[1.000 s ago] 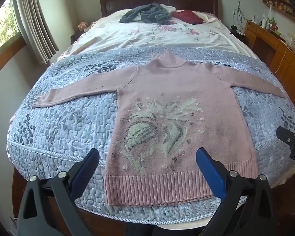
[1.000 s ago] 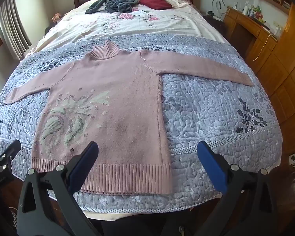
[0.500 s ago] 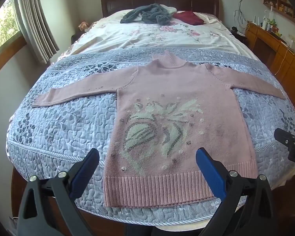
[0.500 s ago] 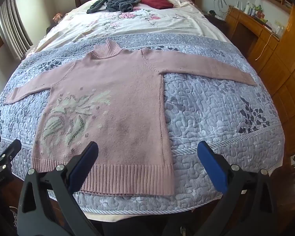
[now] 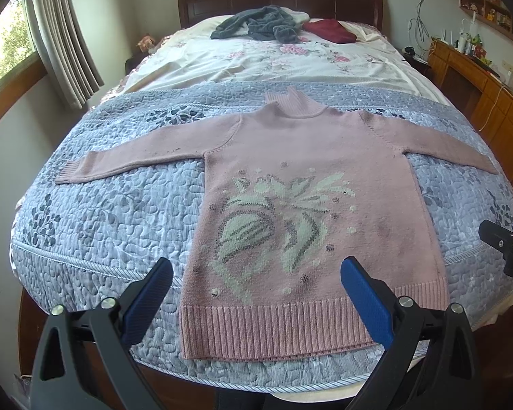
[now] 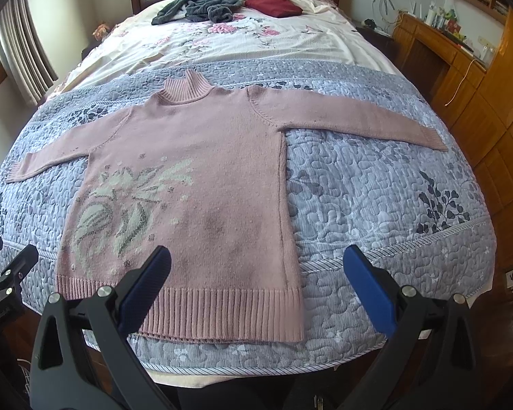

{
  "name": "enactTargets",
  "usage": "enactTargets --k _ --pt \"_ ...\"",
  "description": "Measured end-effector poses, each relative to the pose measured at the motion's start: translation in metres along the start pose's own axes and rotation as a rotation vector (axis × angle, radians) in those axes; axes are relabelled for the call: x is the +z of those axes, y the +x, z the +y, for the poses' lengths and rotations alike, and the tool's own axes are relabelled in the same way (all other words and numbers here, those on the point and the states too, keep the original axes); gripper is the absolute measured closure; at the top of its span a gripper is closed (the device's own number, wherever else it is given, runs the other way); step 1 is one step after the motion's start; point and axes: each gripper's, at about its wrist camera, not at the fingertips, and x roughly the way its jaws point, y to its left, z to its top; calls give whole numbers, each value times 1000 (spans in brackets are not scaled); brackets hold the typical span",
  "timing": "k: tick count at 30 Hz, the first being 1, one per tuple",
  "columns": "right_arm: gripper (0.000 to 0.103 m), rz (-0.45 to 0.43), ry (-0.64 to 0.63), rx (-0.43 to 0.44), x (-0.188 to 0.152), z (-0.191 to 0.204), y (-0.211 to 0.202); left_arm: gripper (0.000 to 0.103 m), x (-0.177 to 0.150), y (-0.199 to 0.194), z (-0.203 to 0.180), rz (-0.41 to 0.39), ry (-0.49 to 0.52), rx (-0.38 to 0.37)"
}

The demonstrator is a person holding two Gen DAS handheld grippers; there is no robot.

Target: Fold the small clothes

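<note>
Sweater laid out, no fold made yet.

Pink sweater lies flat, front up, on the quilt at the foot of the bed, both sleeves out, hem nearest you. Your left gripper & right gripper hover over the hem, fingers wide apart, holding nothing. All folds left: sleeves in, then body.

- A sweater lies flat on the quilt at the bed's near end.
- Sleeves spread left and right.
- Two garment heaps lie far, by the headboard.
</note>
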Motion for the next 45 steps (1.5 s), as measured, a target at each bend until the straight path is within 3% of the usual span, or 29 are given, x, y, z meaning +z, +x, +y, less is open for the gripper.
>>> enactTargets --k 45 --pt "3 -18 -2 2 1 -2 -1 4 -2 -5 0 -23 0 7"
